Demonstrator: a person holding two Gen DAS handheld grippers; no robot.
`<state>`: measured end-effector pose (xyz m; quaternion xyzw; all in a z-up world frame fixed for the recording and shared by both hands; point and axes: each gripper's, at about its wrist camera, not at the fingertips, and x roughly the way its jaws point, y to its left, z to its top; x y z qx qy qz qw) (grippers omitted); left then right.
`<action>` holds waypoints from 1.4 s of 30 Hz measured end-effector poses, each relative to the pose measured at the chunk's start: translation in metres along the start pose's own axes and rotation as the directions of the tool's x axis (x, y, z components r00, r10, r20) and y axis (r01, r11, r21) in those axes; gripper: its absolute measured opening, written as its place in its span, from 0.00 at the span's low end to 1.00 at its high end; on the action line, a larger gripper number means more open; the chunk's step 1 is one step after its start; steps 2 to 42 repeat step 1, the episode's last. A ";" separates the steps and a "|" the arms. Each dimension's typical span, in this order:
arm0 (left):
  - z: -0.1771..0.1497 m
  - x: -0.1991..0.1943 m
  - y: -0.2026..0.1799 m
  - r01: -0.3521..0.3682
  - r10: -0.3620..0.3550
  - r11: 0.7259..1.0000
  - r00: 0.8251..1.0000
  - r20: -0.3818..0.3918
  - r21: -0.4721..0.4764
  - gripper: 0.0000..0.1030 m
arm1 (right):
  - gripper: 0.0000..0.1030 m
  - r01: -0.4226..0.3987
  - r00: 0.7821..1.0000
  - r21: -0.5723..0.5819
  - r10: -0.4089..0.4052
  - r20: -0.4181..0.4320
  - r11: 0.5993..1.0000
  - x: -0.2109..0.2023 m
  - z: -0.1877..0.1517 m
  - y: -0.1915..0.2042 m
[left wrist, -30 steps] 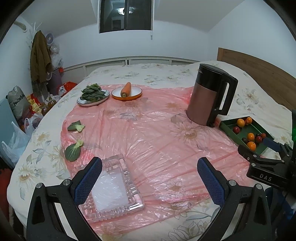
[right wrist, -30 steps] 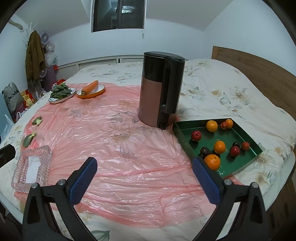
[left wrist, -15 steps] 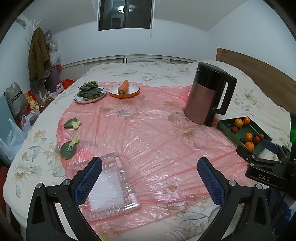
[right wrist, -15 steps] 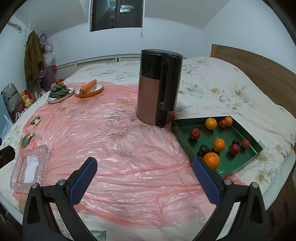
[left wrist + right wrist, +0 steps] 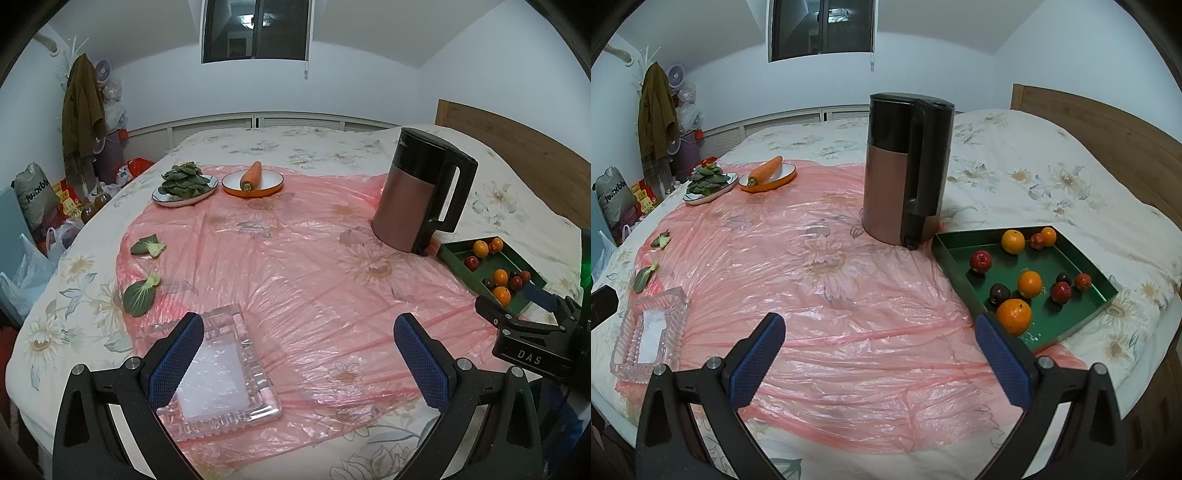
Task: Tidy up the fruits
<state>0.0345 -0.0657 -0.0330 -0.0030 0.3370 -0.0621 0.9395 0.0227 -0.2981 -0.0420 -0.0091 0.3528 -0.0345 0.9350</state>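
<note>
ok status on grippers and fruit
Left gripper open, empty. Right gripper open, empty. Fruit all in green tray. Kettle beside tray, path clear.

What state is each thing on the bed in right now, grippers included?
left gripper: open, empty.
right gripper: open, empty.
kettle: upright, lid shut.
green tray: holds oranges and dark red fruits.
glass dish: no fruit in it.
carrot: lying on orange plate.
</note>
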 end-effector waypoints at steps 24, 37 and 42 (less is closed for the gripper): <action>0.000 0.000 0.000 0.000 0.000 1.000 1.000 -0.001 -0.001 0.98 | 1.00 0.000 1.000 0.000 0.000 0.000 1.000 0.000 0.000 0.000; 0.000 0.000 0.000 0.000 0.000 1.000 1.000 -0.001 -0.001 0.98 | 1.00 0.000 1.000 0.000 0.000 0.000 1.000 0.000 0.000 0.000; 0.000 0.000 0.000 0.000 0.000 1.000 1.000 -0.001 -0.001 0.98 | 1.00 0.000 1.000 0.000 0.000 0.000 1.000 0.000 0.000 0.000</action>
